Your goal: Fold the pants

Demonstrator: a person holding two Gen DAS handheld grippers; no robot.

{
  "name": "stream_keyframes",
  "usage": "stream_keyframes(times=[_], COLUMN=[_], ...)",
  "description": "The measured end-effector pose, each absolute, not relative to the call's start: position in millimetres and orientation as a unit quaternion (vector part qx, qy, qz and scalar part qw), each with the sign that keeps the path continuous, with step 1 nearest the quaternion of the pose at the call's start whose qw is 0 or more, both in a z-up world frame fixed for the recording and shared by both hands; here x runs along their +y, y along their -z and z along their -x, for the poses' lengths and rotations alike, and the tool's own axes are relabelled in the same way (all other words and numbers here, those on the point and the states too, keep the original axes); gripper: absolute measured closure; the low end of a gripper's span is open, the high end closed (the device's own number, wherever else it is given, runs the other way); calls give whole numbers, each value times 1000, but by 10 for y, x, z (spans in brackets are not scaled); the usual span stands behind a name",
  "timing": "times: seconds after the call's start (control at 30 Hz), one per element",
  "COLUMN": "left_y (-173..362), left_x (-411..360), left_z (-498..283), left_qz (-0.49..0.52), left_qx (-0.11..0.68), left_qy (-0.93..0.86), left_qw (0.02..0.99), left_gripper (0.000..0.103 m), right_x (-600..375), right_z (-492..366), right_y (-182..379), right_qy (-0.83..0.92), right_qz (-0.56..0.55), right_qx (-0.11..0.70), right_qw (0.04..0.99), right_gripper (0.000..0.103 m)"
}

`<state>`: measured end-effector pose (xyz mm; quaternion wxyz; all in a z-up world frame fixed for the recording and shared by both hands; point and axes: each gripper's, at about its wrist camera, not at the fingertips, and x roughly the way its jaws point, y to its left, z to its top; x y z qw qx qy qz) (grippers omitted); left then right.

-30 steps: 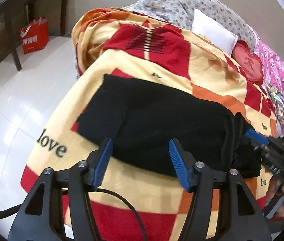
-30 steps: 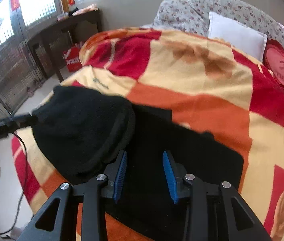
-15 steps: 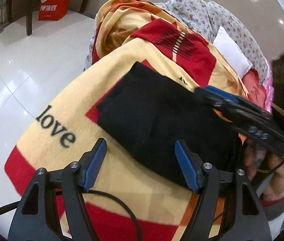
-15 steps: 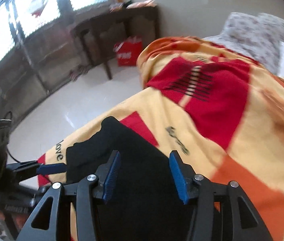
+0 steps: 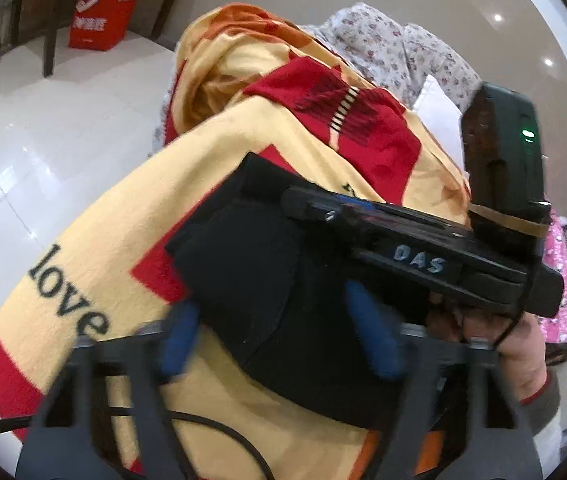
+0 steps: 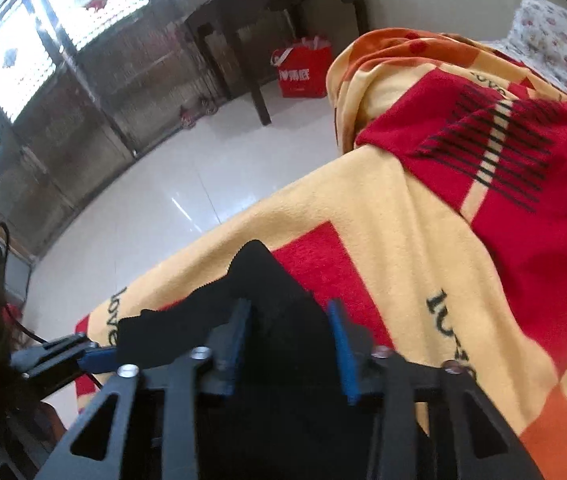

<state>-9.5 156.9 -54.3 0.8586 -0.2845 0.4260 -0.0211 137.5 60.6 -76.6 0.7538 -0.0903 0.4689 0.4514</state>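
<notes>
Right tool point(image 5: 303, 208) partly hides folded pants point(image 5: 251, 272).

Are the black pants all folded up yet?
Nearly. The black pants already lie doubled over in a thick bundle on the yellow and red blanket. Right now both the left gripper and the right gripper hover open over them, gripping nothing. Probably left: smoothing, maybe one more fold.

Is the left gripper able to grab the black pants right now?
Probably yes. The left gripper has its jaws wide open right over the near edge of the black pants on the blanket. The right gripper sits farther along the pants, not between them.
</notes>
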Motion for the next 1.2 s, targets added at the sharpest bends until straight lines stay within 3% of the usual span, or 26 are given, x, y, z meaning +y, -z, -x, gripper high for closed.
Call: stream_keyframes(times=[0.03,0.1,0.4,0.47,0.53,0.7,0.77,0.83,0.87,1.0,1.2], left_y=[495,336,-489,-438,-257,246,158,19,-32,-215,-91], left_x=[1580,1562,583,272,-13,-378,-358,-305,-273,-83,367], left_z=[97,134,491,468,390,207,258,335,381,519,357], left_qz=[284,278,164,145,130,109,106,109,107,67,68], left_qx=[421,400,314,324,350,419,419,423,422,401,401], left_qy=[28,44,201,236,255,264,279,312,322,306,206], left_qw=[861,872,913,905,892,862,858,844,841,861,890], left_gripper=[62,76,81,81,81,81,79,62,55,55,55], right_x=[571,474,-714,-1037,-1423,-2244,-2415,-2540,-2573,-2488,-1941], right_z=[-1372,-1322,-802,-665,-524,-319,-239,-145,-104,-159,-273], right_y=[740,638,-211,-289,-271,69,124,153,177,296,425], right_qy=[-451,-452,-441,-413,-378,-263,-253,-261,-267,-314,-303], right_qz=[80,66,-39,-46,-61,-116,-144,-186,-211,-299,-206], right_qx=[467,453,354,349,348,390,392,387,385,385,425], right_qw=[756,766,824,840,856,875,873,865,858,814,828], right_gripper=[86,88,90,90,97,96,87,49,45,41,44])
